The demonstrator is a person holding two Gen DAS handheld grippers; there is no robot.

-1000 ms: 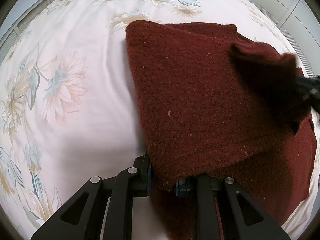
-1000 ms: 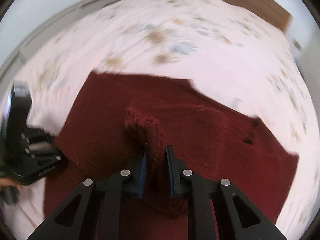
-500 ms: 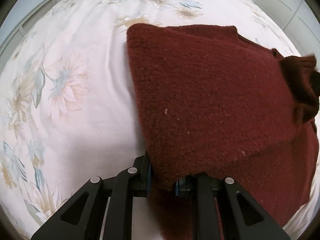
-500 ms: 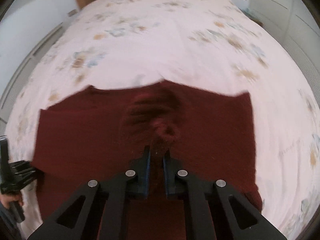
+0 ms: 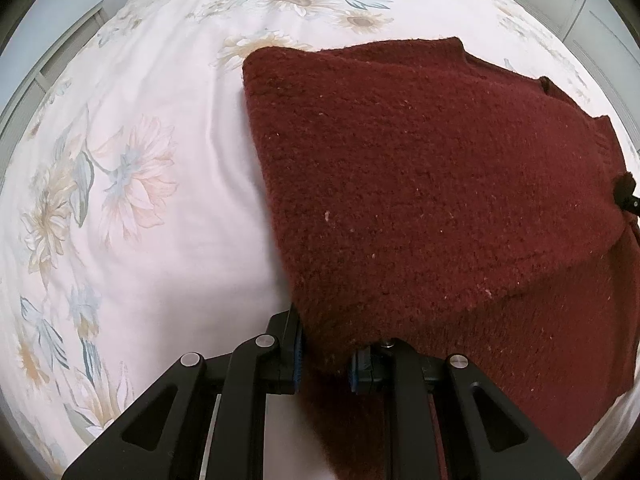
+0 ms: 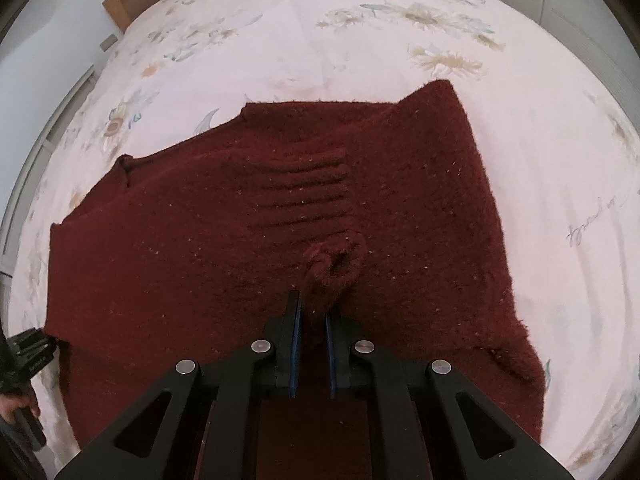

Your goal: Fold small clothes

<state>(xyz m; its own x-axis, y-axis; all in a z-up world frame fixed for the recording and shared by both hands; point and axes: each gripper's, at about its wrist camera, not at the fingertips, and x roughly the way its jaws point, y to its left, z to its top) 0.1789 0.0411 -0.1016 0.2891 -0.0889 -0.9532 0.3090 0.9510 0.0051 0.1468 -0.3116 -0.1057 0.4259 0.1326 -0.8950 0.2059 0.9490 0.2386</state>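
Now a dark red knitted sweater lies spread on a bed covered with a pale sheet printed with flowers. Seen from the left wrist, the left hand-held gripper has its jaws nearly closed on the sweater's near edge, at a corner where a folded upper layer overlaps the layer beneath; the knit bunches between the blue pads and hangs down between the black fingers. From there the upper layer runs away across the bed, its left edge straight against the sheet. At the right border of that view a small dark piece of the other tool shows against the wool. Seen from the right wrist, the right hand-held gripper is clamped tight on a puckered bunch of wool, which stands up just ahead of its fingertips, with a ribbed patch of the knit lying flat just beyond it. Its jaws have just been closing, with the wool between them. The sweater fills the middle of this view, sheet around it on three sides. At the lower left edge the left tool and part of a hand show, beside the sweater's corner.
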